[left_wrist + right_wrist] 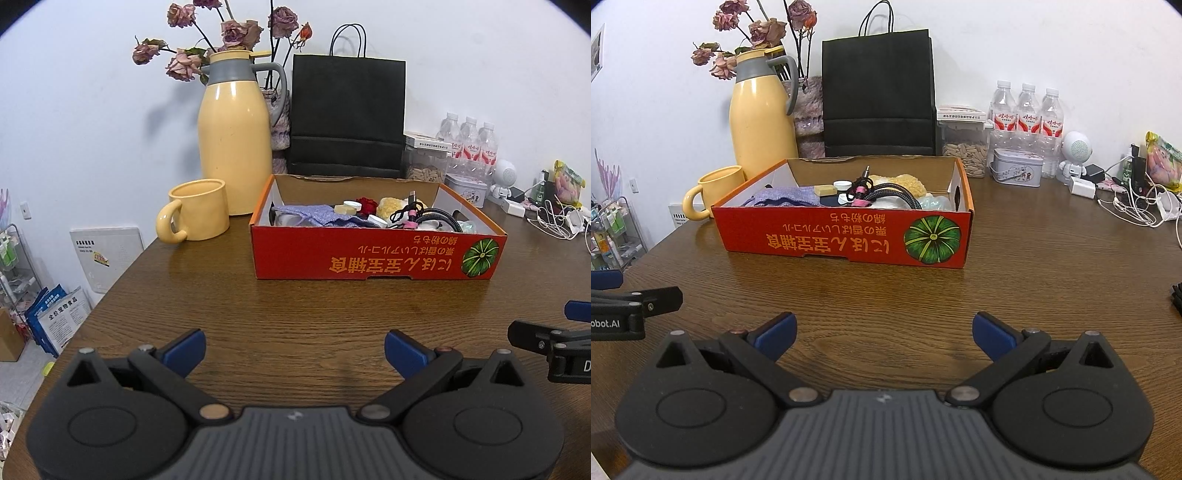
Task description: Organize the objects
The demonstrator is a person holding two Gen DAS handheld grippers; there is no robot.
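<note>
A red cardboard box (373,258) (842,236) with a green pumpkin print stands on the brown wooden table (295,314) (886,291). Inside lie a purple cloth (317,216) (786,195), a black braided cable (439,216) (897,194), small white caps, a yellow fluffy item (391,206) (905,181) and other bits. My left gripper (294,350) hovers open over bare table well in front of the box, holding nothing. My right gripper (884,334) is likewise open and empty, beside the left one; its fingers (535,332) show at the left view's right edge.
A yellow mug (195,216) (716,192) and a tall yellow thermos (234,147) (762,122) stand left of the box. Behind it are a black paper bag (347,114) (879,92), dried roses, water bottles (1027,110), a tin (1017,166) and tangled cables (1137,206) at right.
</note>
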